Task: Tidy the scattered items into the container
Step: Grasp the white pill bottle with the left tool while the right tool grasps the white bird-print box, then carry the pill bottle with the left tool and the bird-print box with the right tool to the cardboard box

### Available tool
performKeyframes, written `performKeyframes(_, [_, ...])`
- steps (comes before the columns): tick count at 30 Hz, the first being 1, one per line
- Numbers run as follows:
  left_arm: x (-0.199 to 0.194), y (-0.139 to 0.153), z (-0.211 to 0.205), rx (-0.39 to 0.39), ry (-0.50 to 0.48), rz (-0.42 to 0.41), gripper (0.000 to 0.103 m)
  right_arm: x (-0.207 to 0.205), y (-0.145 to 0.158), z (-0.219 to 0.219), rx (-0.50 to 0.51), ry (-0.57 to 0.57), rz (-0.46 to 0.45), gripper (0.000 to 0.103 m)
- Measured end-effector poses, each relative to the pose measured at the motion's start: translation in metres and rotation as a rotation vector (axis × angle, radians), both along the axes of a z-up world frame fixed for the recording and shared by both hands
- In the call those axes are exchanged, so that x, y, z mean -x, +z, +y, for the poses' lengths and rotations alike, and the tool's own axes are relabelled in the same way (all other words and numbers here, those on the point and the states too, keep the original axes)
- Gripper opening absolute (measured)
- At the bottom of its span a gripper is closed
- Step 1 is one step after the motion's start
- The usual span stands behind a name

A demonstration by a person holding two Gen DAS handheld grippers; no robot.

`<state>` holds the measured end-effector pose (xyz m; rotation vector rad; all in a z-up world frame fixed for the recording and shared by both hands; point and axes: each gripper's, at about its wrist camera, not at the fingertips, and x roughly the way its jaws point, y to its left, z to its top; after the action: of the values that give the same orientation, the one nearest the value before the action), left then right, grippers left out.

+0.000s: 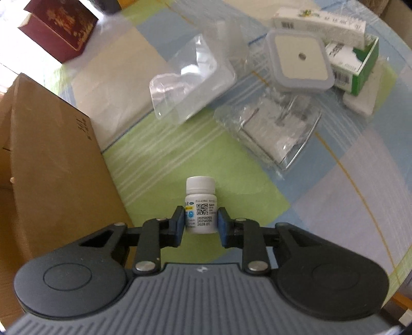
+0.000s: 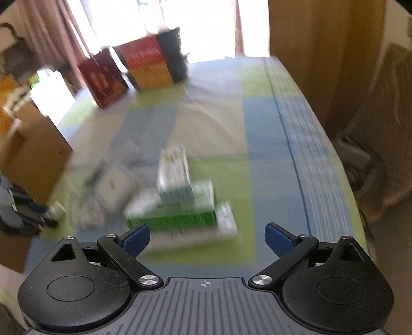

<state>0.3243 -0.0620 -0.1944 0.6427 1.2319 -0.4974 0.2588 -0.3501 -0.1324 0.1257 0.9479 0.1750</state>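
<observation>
Left gripper (image 1: 201,224): its 2 blue pads sit against the sides of a small white pill bottle (image 1: 200,206), narrowed to the bottle's width; the bottle stands upright between them, and whether it is lifted off the tablecloth (image 1: 159,154) or resting on it I cannot tell.
Right gripper (image 2: 207,238): spread wide, nothing between the pads; it points at the pile of boxes, and this view is blurred.
Step in hand: judged as carrying the bottle to the cardboard box (image 1: 51,159), which stands just beside it on the left.
Doing it well: keep the pinch on the body below the cap, hold the bottle upright, clear the box's wall before letting go, and release low so it does not bounce.
Cardboard box: open at the top; its inside is barely in view, so I cannot tell what is in it.
Green carton (image 1: 360,69): open, with at least 1 white packet lying in it.
On the cloth: a square lidded tub (image 1: 298,61), a clear plastic tray (image 1: 190,77), a wrapped packet (image 1: 270,128) and a long white box (image 1: 319,24), all well apart from the cardboard box.
</observation>
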Motion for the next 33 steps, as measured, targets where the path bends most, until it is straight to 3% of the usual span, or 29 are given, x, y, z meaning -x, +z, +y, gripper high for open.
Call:
performKeyframes(3, [0.001, 0.015, 0.005, 0.041, 0.010, -0.028, 0.022, -0.029, 0.004, 0.008, -0.006, 0.075, -0.027, 0.100])
performKeyframes(7, [0.003, 0.035, 0.011, 0.095, 0.024, -0.064, 0.022, -0.069, -0.011, 0.034, 0.072, 0.170, 0.016, 0.100])
performKeyframes(8, [0.003, 0.040, 0.012, 0.108, 0.027, -0.073, 0.022, -0.077, -0.018, 0.040, 0.084, 0.189, 0.043, 0.094])
performKeyframes(9, [0.004, 0.045, 0.014, 0.122, 0.031, -0.082, 0.022, -0.085, -0.025, 0.046, 0.096, 0.207, 0.071, 0.075])
performKeyframes(10, [0.004, 0.050, 0.016, 0.135, 0.034, -0.092, 0.022, -0.094, -0.032, 0.052, 0.108, 0.226, 0.099, 0.068])
performKeyframes(15, [0.006, 0.076, 0.023, 0.203, 0.051, -0.137, 0.022, -0.117, -0.059, 0.072, 0.196, 0.259, 0.160, 0.066])
performKeyframes(16, [0.006, 0.081, 0.025, 0.216, 0.055, -0.147, 0.022, -0.120, -0.062, 0.074, 0.210, 0.265, 0.172, 0.041])
performKeyframes(19, [0.007, 0.091, 0.034, 0.243, 0.074, -0.162, 0.022, -0.120, -0.061, 0.078, 0.235, 0.273, 0.172, 0.041])
performKeyframes(22, [0.009, 0.100, 0.046, 0.273, 0.096, -0.180, 0.022, -0.112, -0.042, 0.078, 0.246, 0.219, 0.111, 0.041])
performKeyframes(27, [0.020, 0.126, 0.071, 0.319, 0.122, -0.224, 0.022, -0.092, 0.005, 0.087, 0.091, 0.161, 0.010, 0.041])
performKeyframes(33, [0.030, 0.154, 0.113, 0.322, 0.176, -0.286, 0.022, -0.059, 0.050, 0.140, -0.082, 0.192, -0.041, 0.041])
